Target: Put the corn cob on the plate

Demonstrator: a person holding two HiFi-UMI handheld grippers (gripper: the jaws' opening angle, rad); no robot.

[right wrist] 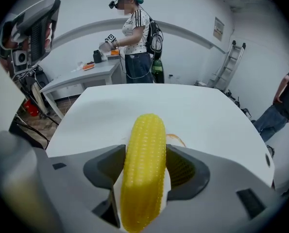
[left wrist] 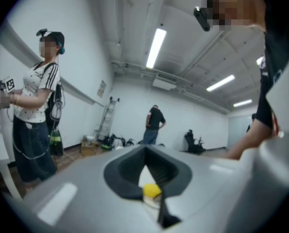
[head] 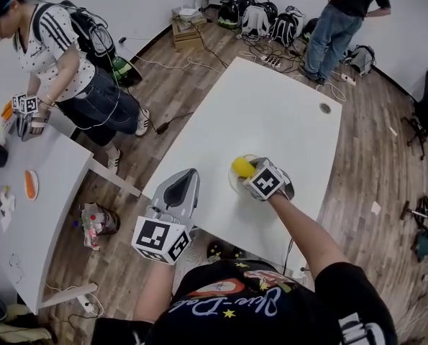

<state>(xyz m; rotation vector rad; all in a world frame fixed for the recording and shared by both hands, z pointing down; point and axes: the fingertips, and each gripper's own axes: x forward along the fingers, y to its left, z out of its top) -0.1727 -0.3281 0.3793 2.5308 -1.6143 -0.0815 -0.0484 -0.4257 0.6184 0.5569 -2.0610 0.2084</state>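
Observation:
The yellow corn cob (head: 241, 166) sits lengthwise between the jaws of my right gripper (head: 249, 173), which is shut on it. It hangs right above a small pale plate (head: 233, 182) on the white table (head: 271, 113). In the right gripper view the corn cob (right wrist: 143, 140) fills the middle of my right gripper (right wrist: 145, 161), and the plate's orange-trimmed rim (right wrist: 176, 140) shows under it. My left gripper (head: 188, 175) hovers at the table's near-left edge, shut and holding nothing. In the left gripper view my left gripper (left wrist: 145, 149) points at the corn cob (left wrist: 152, 191).
A second white table (head: 48, 192) stands at the left, with an orange item (head: 30, 184) on it and a person (head: 70, 70) holding grippers beside it. Another person (head: 339, 24) stands at the back among bags and cables. A cable hole (head: 324, 108) marks the table's far right.

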